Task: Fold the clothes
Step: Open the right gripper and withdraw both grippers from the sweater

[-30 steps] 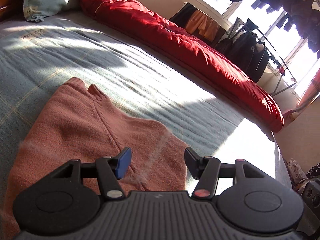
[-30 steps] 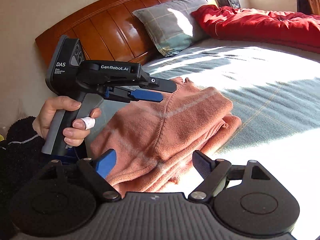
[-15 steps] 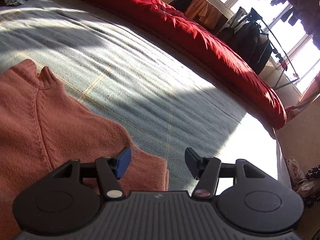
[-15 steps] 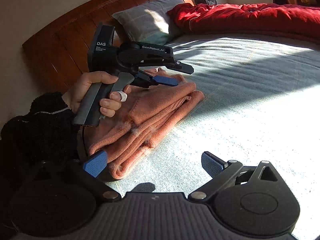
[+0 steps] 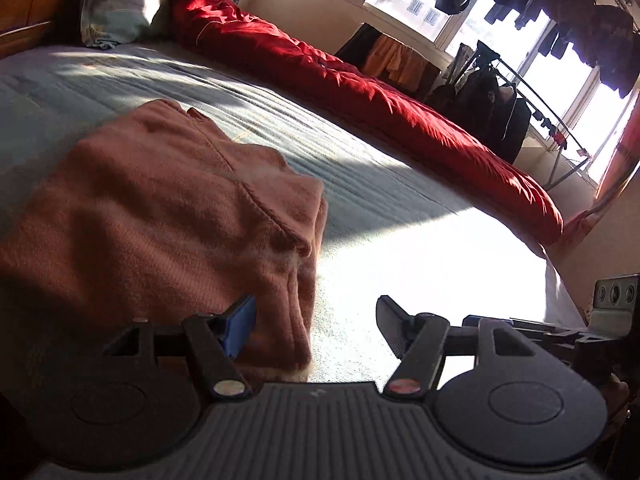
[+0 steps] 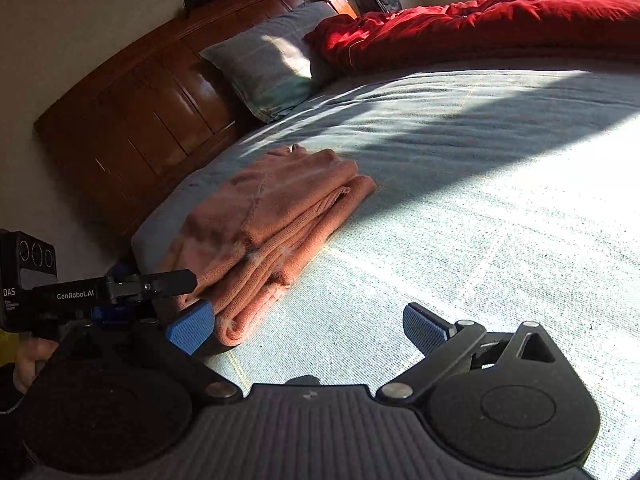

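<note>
Left gripper [image 5: 316, 322]: jaws are opening, only the bedsheet shows in the gap; the sweater's near edge is just beside the blue pad.
Right gripper [image 6: 306, 330]: jaws spread wide, nothing between them.
Sweater [image 6: 276, 216]: salmon, folded in layers, lying on the bed [image 6: 480, 200] near the side edge.
Pillow [image 6: 268, 68]: against the wooden headboard [image 6: 132, 116].
Red duvet [image 5: 360, 88]: bunched along the far side.
</note>
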A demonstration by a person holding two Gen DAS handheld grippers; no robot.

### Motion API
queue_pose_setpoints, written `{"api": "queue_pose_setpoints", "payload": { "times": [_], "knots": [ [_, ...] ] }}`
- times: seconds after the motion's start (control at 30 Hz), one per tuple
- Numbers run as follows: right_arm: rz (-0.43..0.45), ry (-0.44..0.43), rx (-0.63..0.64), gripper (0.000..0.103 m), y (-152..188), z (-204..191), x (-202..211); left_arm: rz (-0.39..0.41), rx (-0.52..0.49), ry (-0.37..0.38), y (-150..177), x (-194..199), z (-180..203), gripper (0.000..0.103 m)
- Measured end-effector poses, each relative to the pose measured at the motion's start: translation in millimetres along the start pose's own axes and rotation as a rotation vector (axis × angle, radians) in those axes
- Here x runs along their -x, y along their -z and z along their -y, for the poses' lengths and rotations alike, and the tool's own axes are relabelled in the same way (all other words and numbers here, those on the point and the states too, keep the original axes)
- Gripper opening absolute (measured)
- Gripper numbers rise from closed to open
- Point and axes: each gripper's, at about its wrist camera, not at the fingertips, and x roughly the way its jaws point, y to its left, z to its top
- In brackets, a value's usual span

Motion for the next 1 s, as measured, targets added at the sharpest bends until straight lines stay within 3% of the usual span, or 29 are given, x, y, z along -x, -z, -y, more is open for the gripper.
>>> {"api": "queue_pose_setpoints", "payload": {
  "times": [0.1, 0.3, 0.5, 0.63, 0.67, 0.8, 1.0],
  "knots": [
    [-0.001, 0.013, -0.014, 0.102, 4, 2, 6, -0.008, -0.049, -0.023, 16, -14, 14, 0.077],
    [0.013, 0.036, -0.024, 0.102, 11, 5, 19, 0.025, -0.142, -0.068, 6, -1, 33, 0.079],
    [0.01, 0.039, -0.033, 0.102, 10, 12, 17, 0.171, -0.04, -0.204, -13, 20, -17, 0.079],
    [0.006, 0.034, -0.022, 0.102, 8, 13, 12, 0.069, 0.135, -0.299, -13, 6, -65, 0.078],
    [0.005, 0.036, -0.015, 0.102, 6, 13, 11, 0.073, 0.145, -0.292, -9, 9, -68, 0.077],
    [0.014, -0.014, 0.038, 0.102, -25, 9, -1, 0.137, 0.127, -0.231, -2, 30, -57, 0.079],
    [-0.019, -0.156, 0.124, 0.093, -118, -10, -55, 0.099, 0.022, -0.286, -19, 28, -45, 0.079]
  ]
}}
